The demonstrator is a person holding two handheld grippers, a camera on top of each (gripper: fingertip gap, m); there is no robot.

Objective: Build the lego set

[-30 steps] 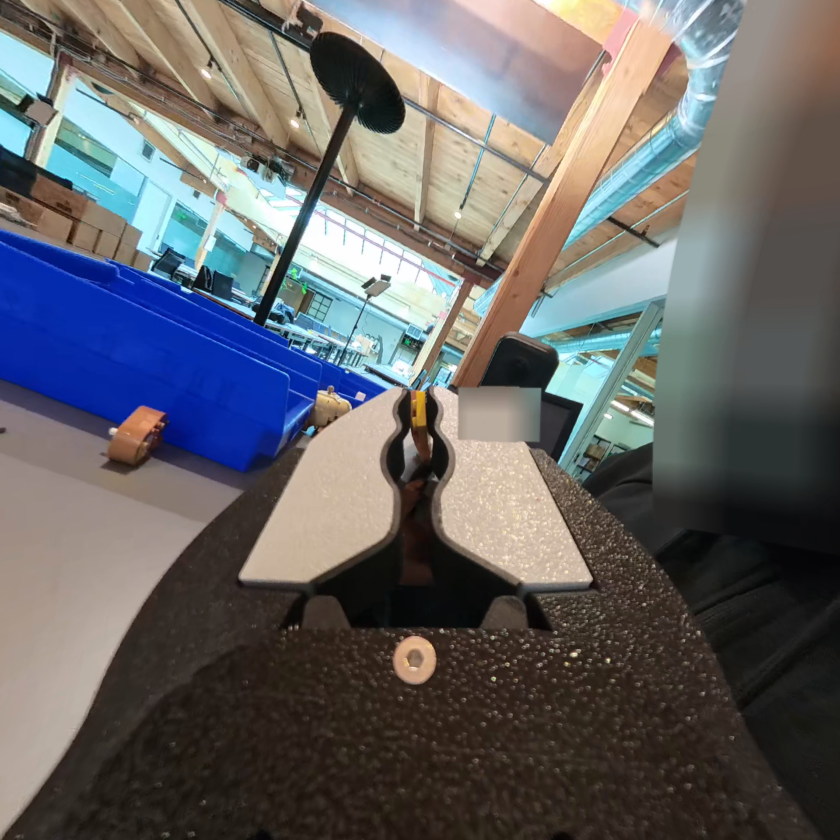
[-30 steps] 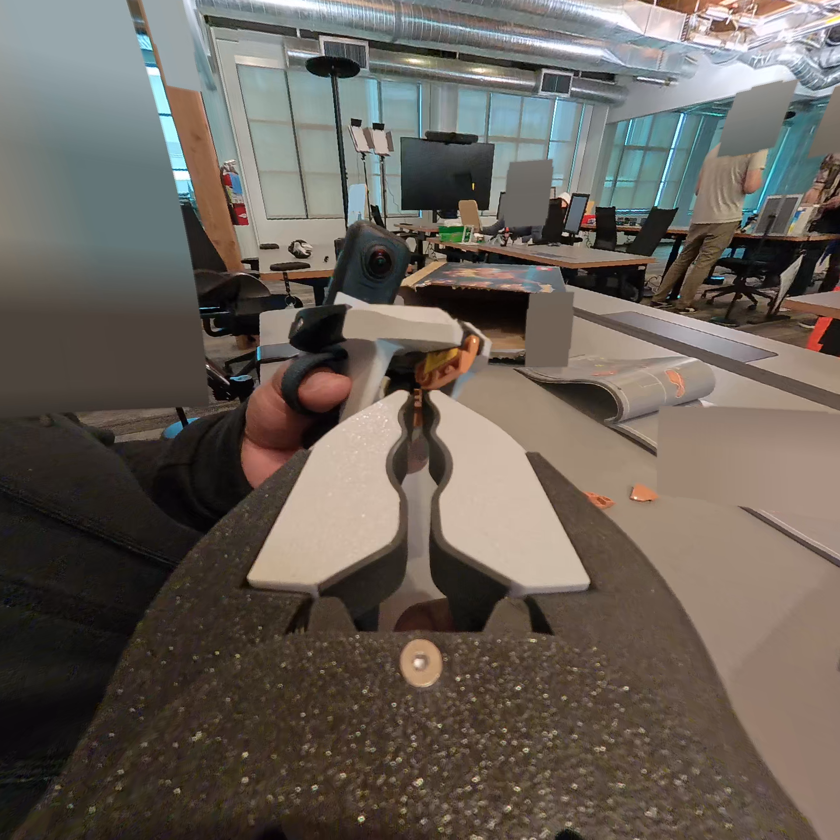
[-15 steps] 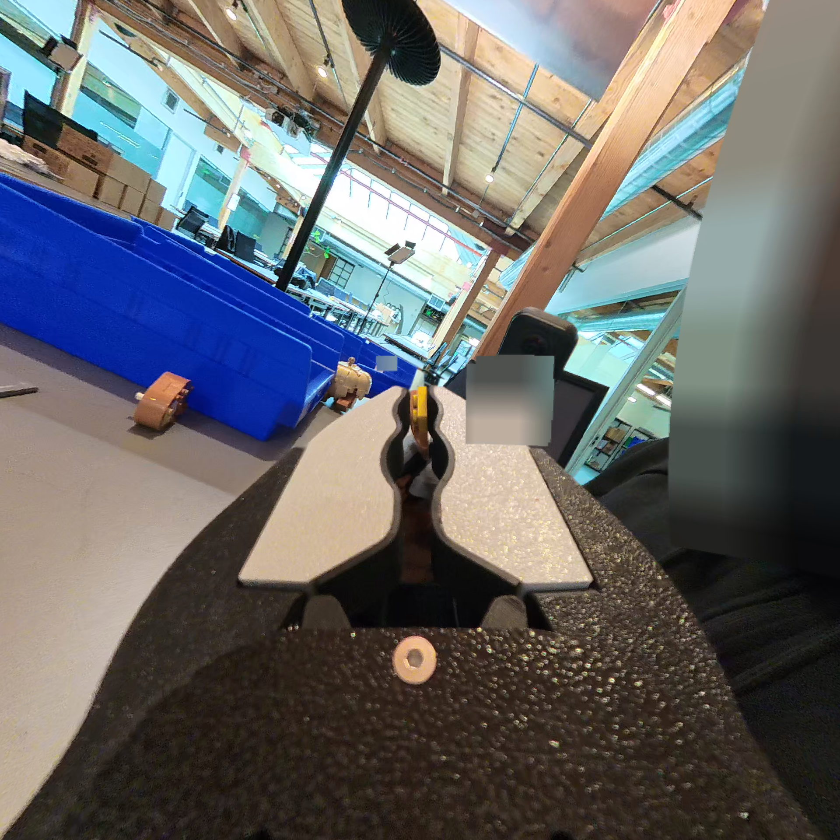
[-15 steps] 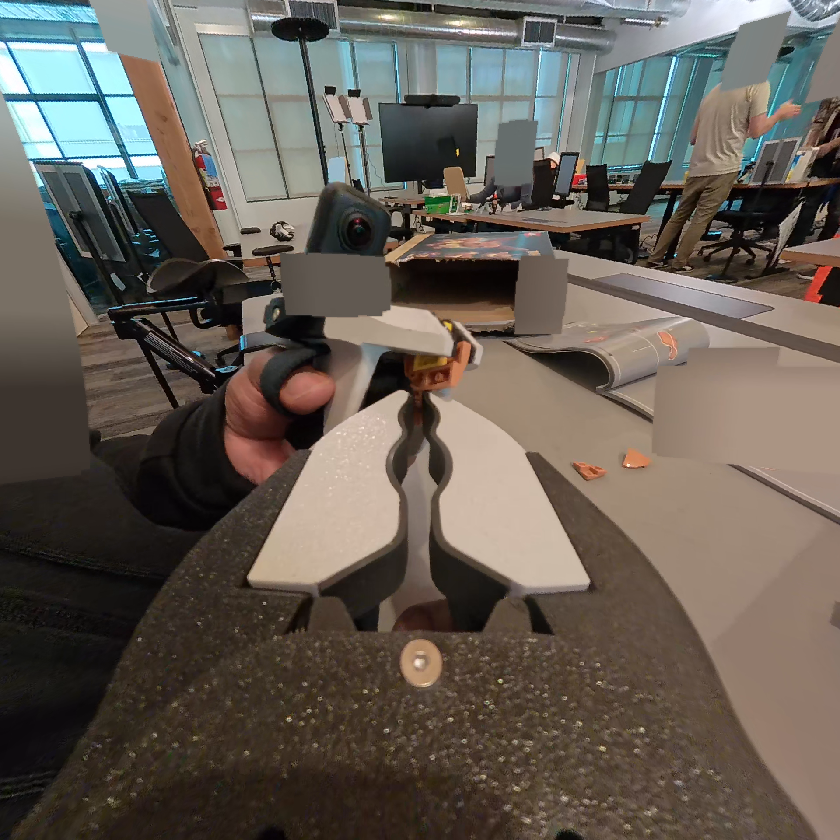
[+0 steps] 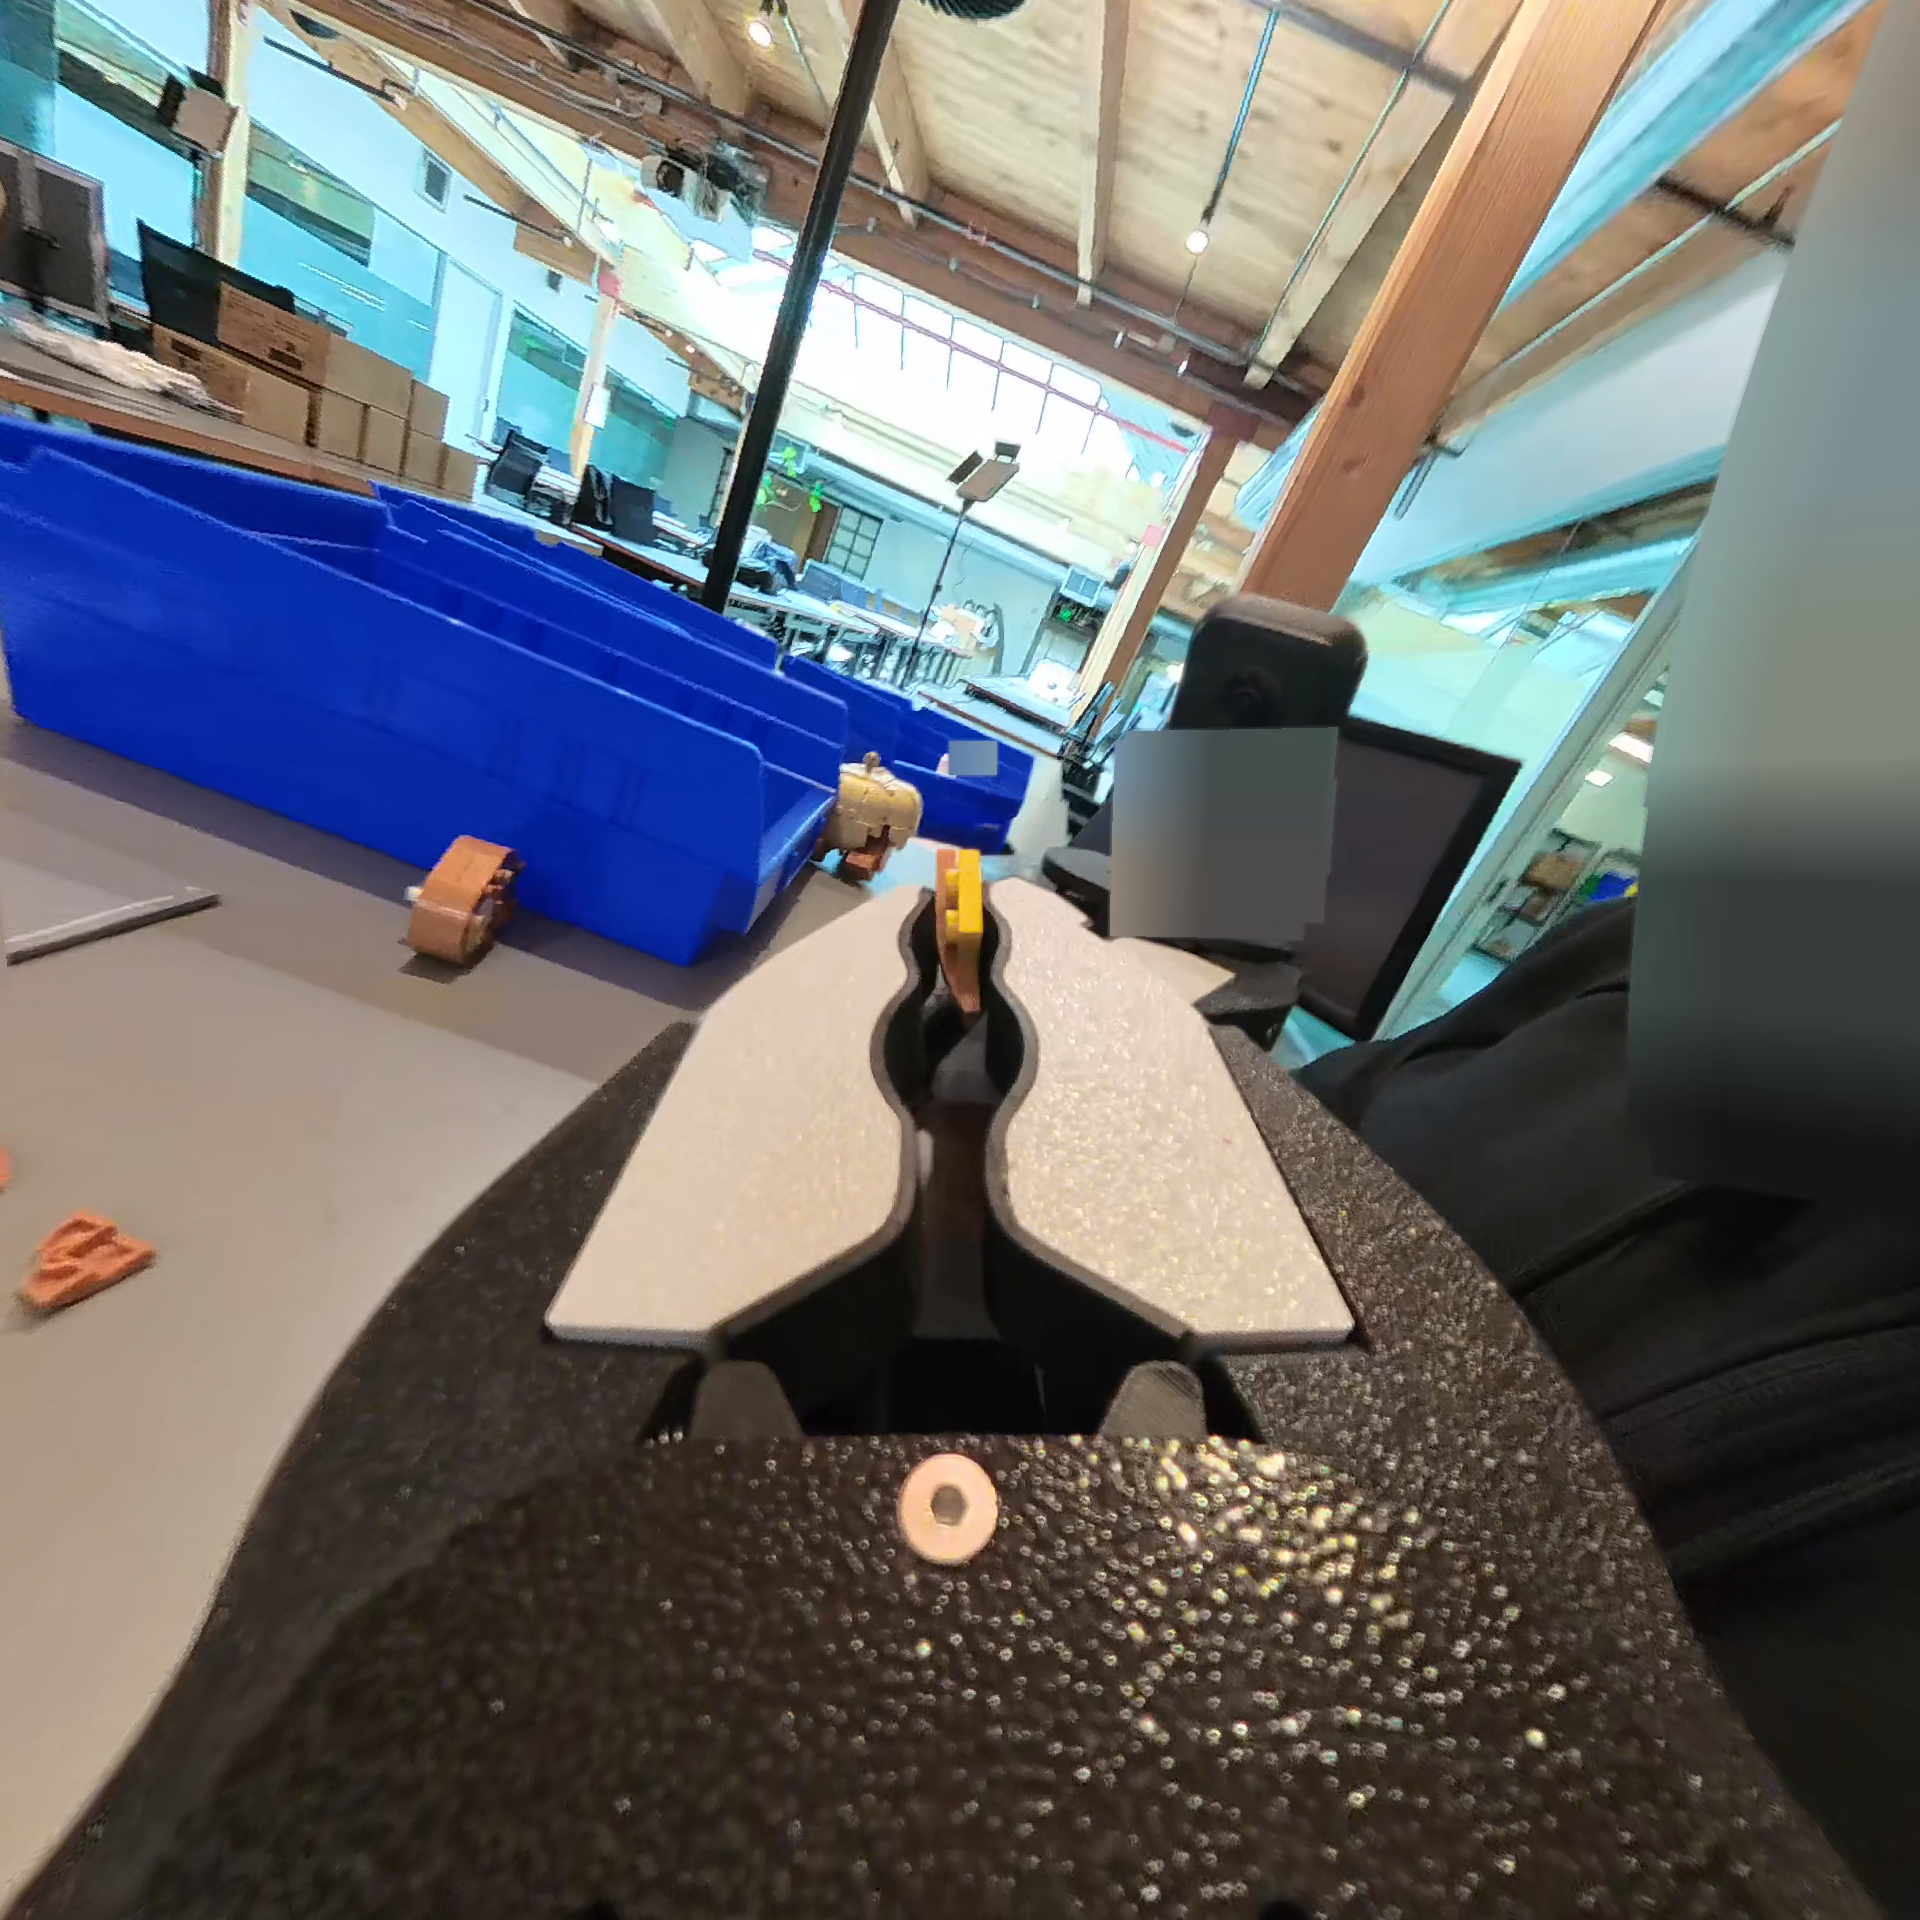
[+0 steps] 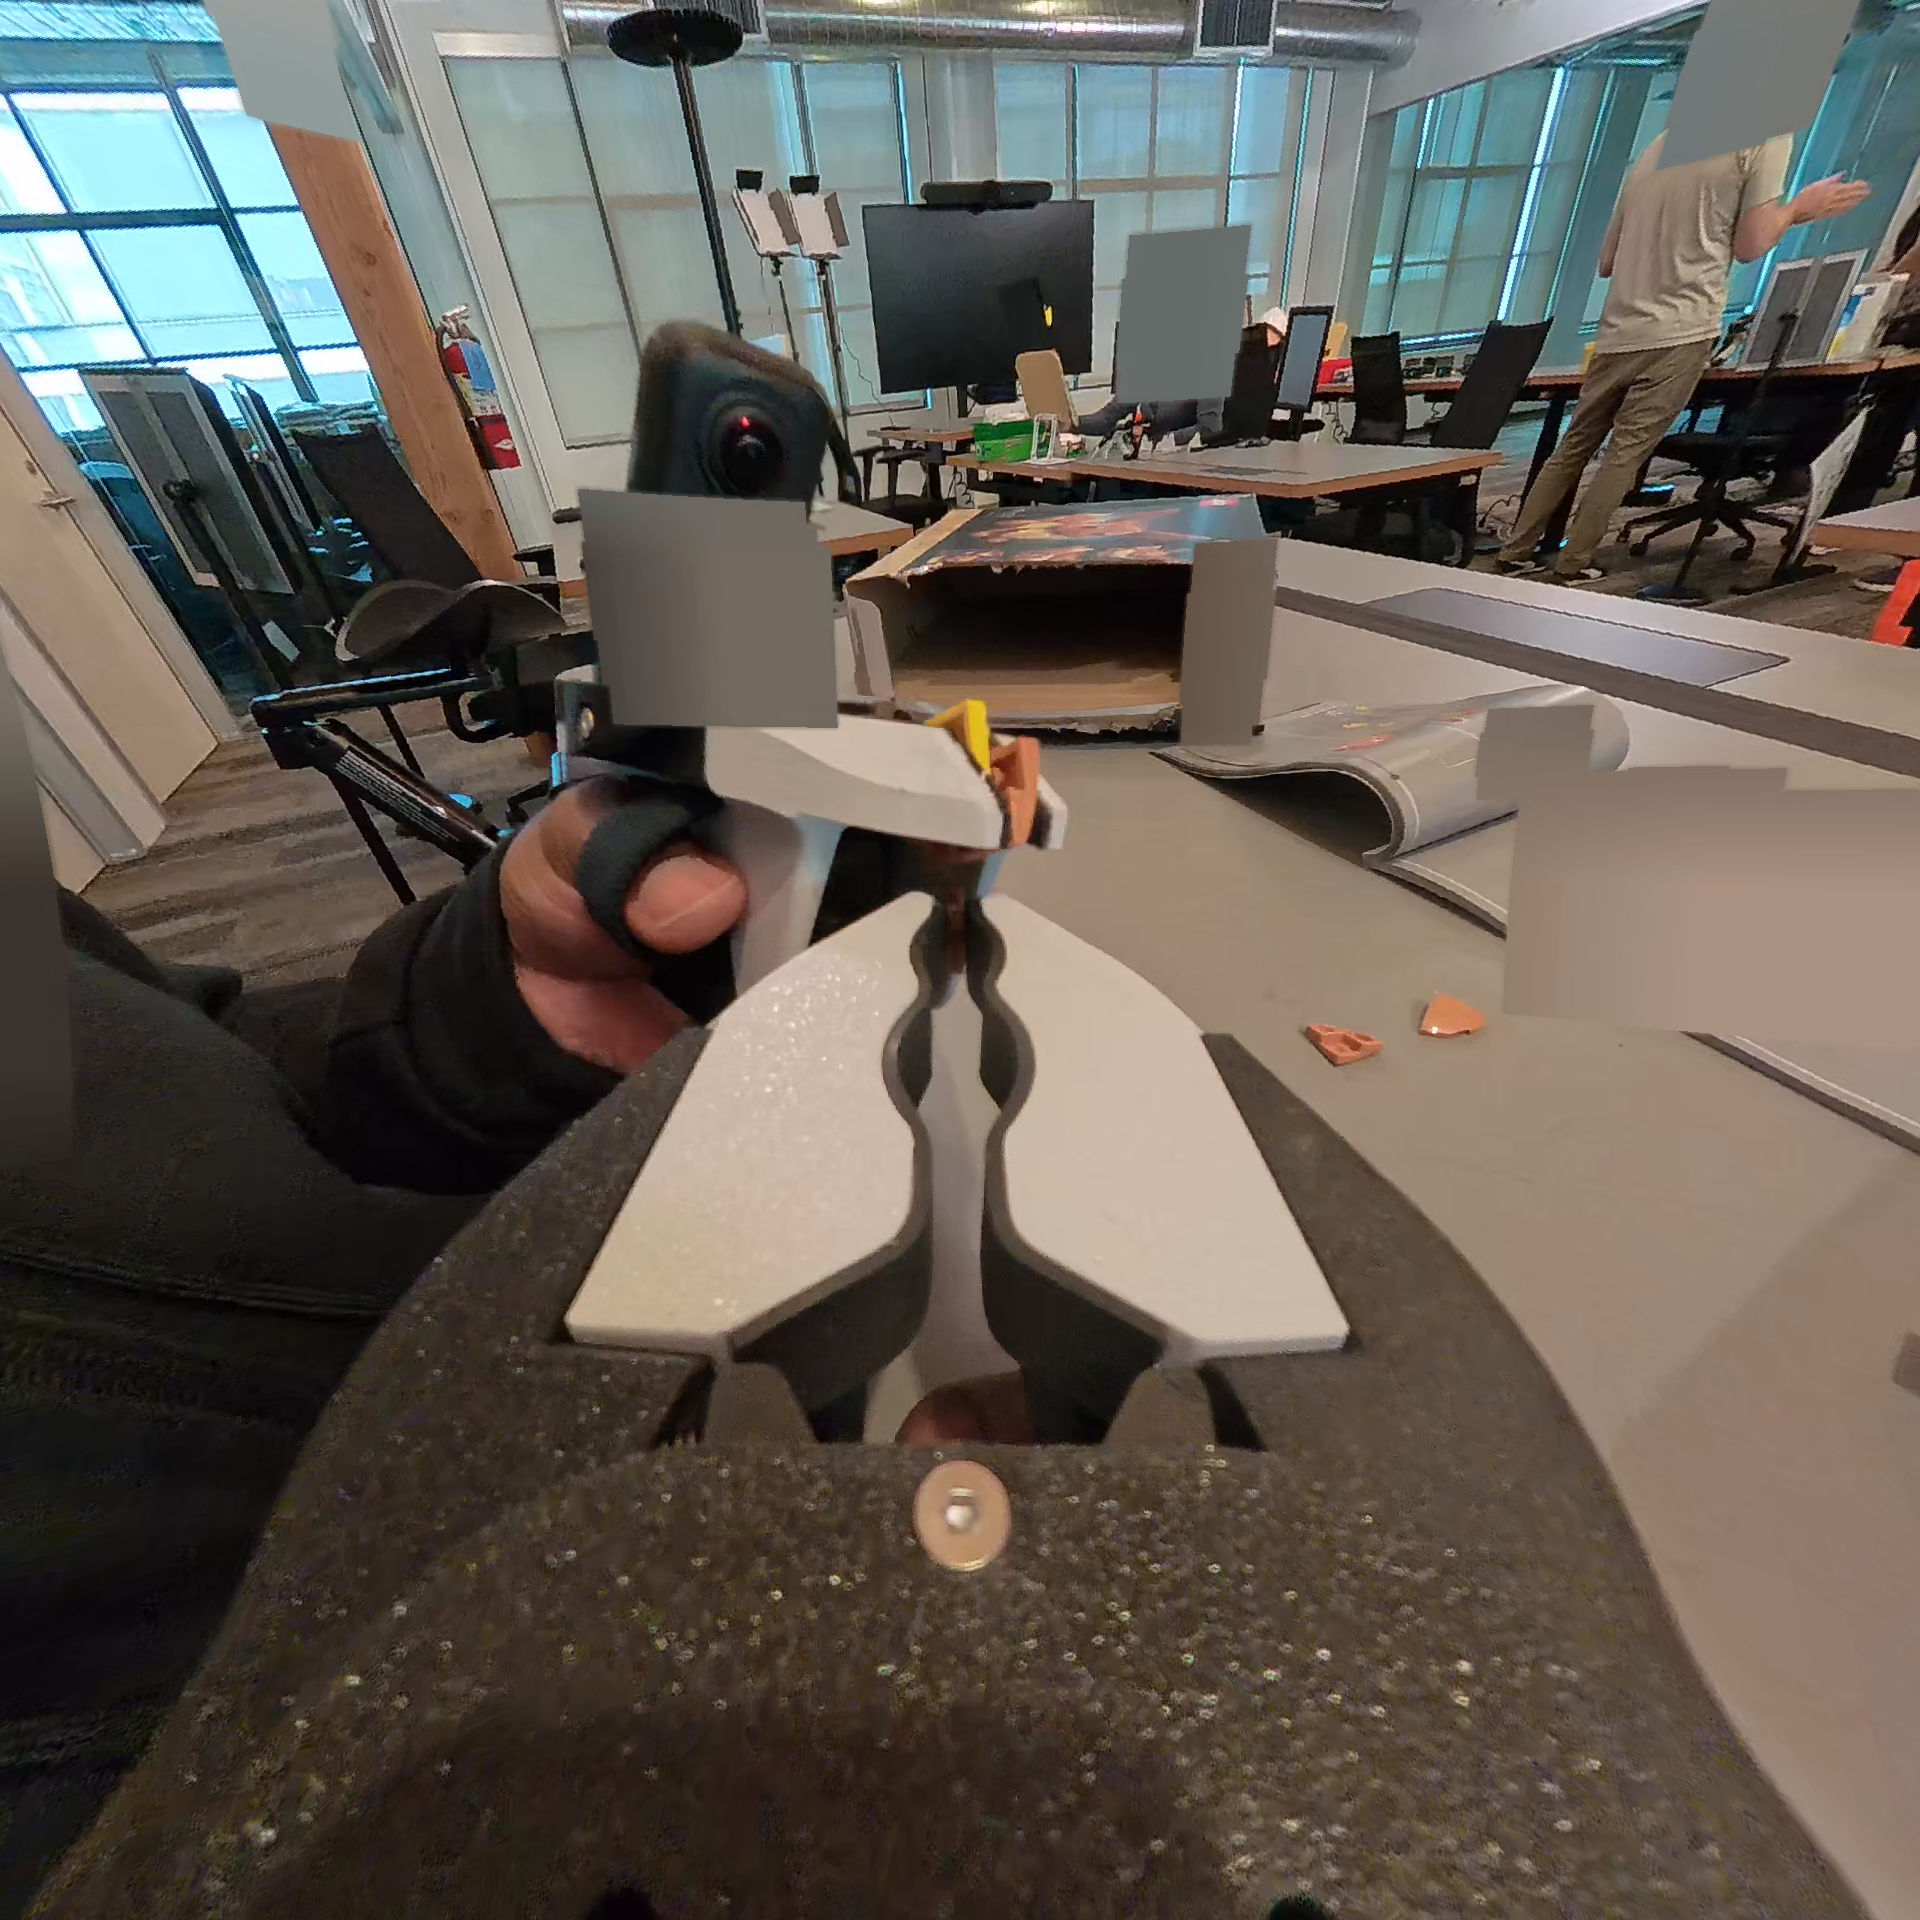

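Observation:
My left gripper is shut on a small brick assembly with a yellow plate against an orange piece; a brown part hangs below between the fingers. In the right wrist view the left gripper is held by a hand just ahead, with the yellow plate and orange piece sticking out of its tips. My right gripper is shut on a dark brown piece right under that assembly and seems to touch it. Both are held above the grey table.
Blue bins stand at the left, with a round brown brick assembly and a tan one beside them. Loose orange pieces lie on the table. An open cardboard box and a booklet lie behind. A person stands far right.
Both grippers stayed shut on their pieces and close together. The left wrist view tilted downward, showing more table. In the right wrist view the left gripper turned, its fingers now lying flatter.

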